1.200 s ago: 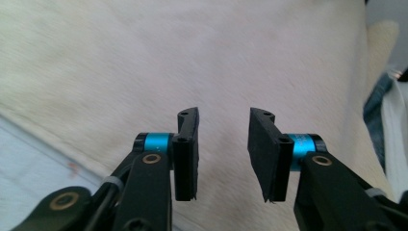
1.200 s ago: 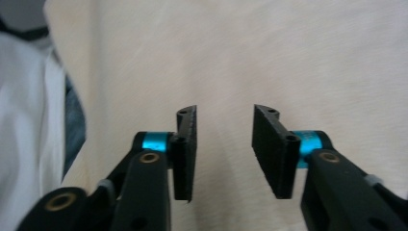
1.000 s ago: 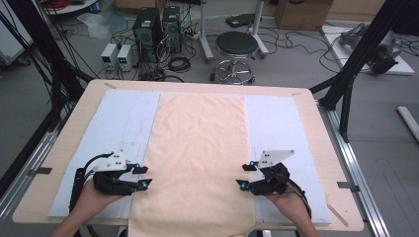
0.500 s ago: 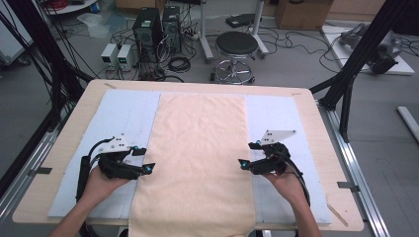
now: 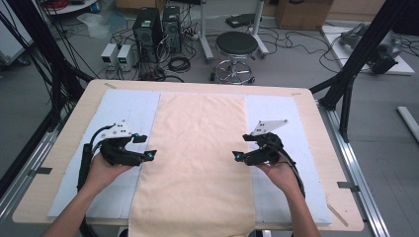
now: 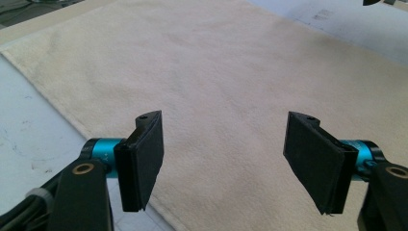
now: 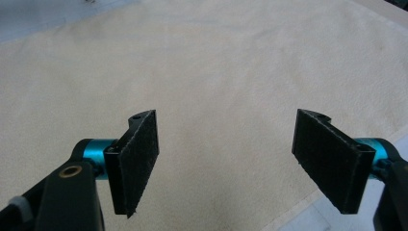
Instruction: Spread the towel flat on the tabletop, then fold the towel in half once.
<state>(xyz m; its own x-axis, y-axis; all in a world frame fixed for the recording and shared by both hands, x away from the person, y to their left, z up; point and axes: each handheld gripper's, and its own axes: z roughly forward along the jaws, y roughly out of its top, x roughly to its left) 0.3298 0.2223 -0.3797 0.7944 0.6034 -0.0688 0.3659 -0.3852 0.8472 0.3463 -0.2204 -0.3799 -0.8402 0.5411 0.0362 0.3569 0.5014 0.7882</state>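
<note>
Both my grippers have their jaws spread wide and hold nothing. My left gripper (image 6: 223, 166) hangs over the left long edge of the beige cloth (image 5: 197, 158), and my right gripper (image 7: 238, 166) hangs over its right long edge, the two pointing at each other. Between them the cloth lies flat along the middle of the table (image 5: 316, 106), on a pale mat (image 5: 128, 106), and its near end hangs over the table's near edge. Beyond the far edge stand a stool (image 5: 236, 44) and computer boxes (image 5: 157, 27) on the floor.
</note>
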